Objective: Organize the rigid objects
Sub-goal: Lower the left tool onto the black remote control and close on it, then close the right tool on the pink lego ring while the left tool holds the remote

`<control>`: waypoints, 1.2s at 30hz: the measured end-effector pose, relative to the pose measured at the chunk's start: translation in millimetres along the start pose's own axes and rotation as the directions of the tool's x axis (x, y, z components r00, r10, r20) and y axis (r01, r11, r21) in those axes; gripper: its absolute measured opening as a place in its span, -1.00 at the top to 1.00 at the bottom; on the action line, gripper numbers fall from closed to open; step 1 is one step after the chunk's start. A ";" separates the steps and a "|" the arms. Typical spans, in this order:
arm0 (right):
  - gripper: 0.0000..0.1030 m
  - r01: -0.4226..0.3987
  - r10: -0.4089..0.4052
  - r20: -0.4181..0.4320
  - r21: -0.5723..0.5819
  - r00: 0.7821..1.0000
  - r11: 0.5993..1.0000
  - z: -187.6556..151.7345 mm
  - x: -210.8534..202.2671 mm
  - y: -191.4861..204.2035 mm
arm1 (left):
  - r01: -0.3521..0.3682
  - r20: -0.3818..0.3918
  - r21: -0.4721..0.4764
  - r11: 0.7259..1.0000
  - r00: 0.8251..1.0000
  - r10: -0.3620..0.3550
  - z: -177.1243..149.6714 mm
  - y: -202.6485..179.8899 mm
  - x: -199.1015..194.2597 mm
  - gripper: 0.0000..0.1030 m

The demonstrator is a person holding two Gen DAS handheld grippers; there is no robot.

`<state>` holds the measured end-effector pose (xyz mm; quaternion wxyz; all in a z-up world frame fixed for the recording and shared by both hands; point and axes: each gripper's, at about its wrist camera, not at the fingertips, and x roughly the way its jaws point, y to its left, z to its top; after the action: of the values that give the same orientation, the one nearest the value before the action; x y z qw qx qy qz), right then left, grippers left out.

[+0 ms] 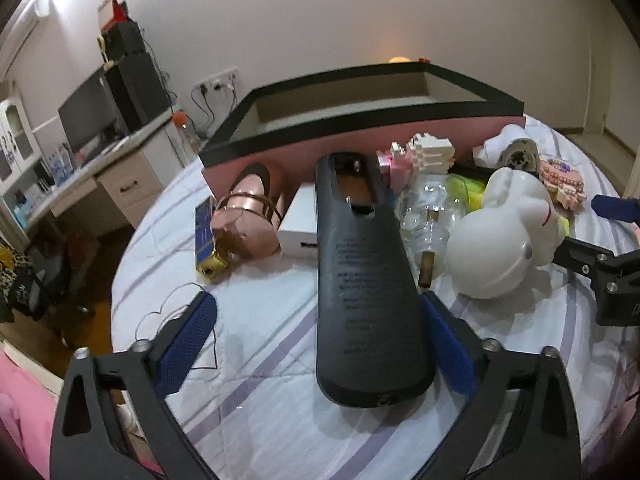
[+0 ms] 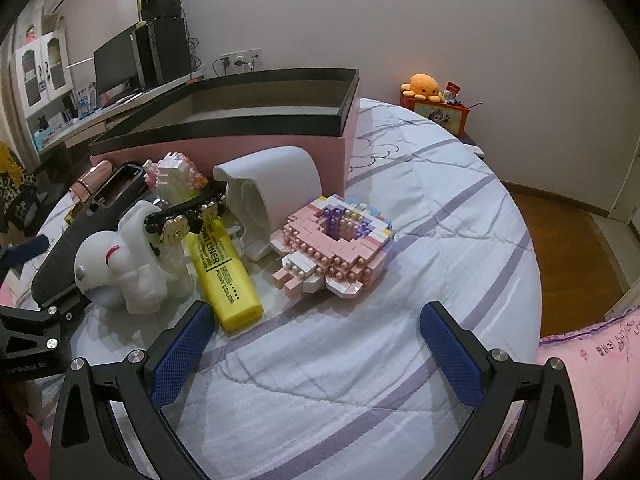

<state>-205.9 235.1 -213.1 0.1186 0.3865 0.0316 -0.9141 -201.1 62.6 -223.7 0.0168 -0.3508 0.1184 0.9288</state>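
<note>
A: Your left hand-held gripper (image 1: 320,340) stands wide, with the black remote (image 1: 368,280) lying lengthwise between its blue pads. The right-hand pad is just beside the remote's edge; the left-hand pad is well clear of it. You are not gripping it yet, as far as I can judge.

B: And where does it go?

A: Most likely into the pink box (image 1: 360,120) with the black rim, which sits open on the bed (image 1: 260,380) right behind the pile. The remote points straight toward it, so lifting it along its length looks sensible.

B: What about your right hand-held gripper (image 2: 316,352)?

A: Open and empty, hovering over bare bedcover. The pink brick model (image 2: 332,252) lies just ahead of it, the yellow highlighter (image 2: 224,272) just beside its left pad.

B: Anything in your way?

A: The white rabbit figure (image 1: 504,236) and a clear bottle (image 1: 428,216) crowd the remote's right side; a white box (image 1: 300,220) and a copper-coloured container (image 1: 248,216) stand on its left. Lift the remote before swinging it.
</note>
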 end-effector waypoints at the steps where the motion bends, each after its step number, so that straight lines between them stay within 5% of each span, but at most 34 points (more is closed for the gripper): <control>1: -1.00 -0.007 0.007 0.004 0.000 1.000 1.000 -0.6 -0.7 -0.7 | 0.007 0.005 -0.003 1.000 1.000 -0.007 0.4 -0.1 -0.6 -0.75; 5: -1.00 -0.023 0.024 0.016 -0.016 1.000 1.000 -4.5 -1.4 -1.6 | 0.009 0.021 -0.012 1.000 1.000 -0.009 1.3 0.1 0.7 -0.42; 14: -1.00 -0.034 0.036 0.042 -0.033 0.998 0.999 -7.3 -1.6 -2.6 | 0.044 0.031 -0.040 0.998 0.999 -0.042 10.3 1.5 1.9 -0.32; 17: -1.00 -0.051 0.052 0.054 -0.019 0.997 0.999 -7.6 -3.3 -5.5 | 0.122 0.033 -0.059 0.991 0.992 -0.120 11.2 2.9 4.0 0.14; 26: -1.00 -0.145 0.131 0.100 0.142 0.986 0.979 -2.8 -12.5 -25.4 | 0.133 0.065 -0.082 0.988 0.990 -0.128 0.2 3.4 1.0 0.14; 30: -1.00 -0.039 0.028 0.105 0.108 0.994 0.993 6.5 -12.9 -21.5 | 0.147 0.073 -0.097 0.984 0.987 -0.140 -1.4 7.0 -0.7 0.14; 36: -1.00 0.013 -0.015 0.056 0.030 0.998 0.999 27.7 -0.1 -10.8 | 0.151 0.073 -0.087 0.985 0.987 -0.145 -2.2 6.0 -0.4 0.14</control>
<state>-227.8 241.4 -193.9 0.1072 0.3621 0.0173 -0.9258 -200.0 56.4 -223.8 0.0736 -0.3282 0.0484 0.9405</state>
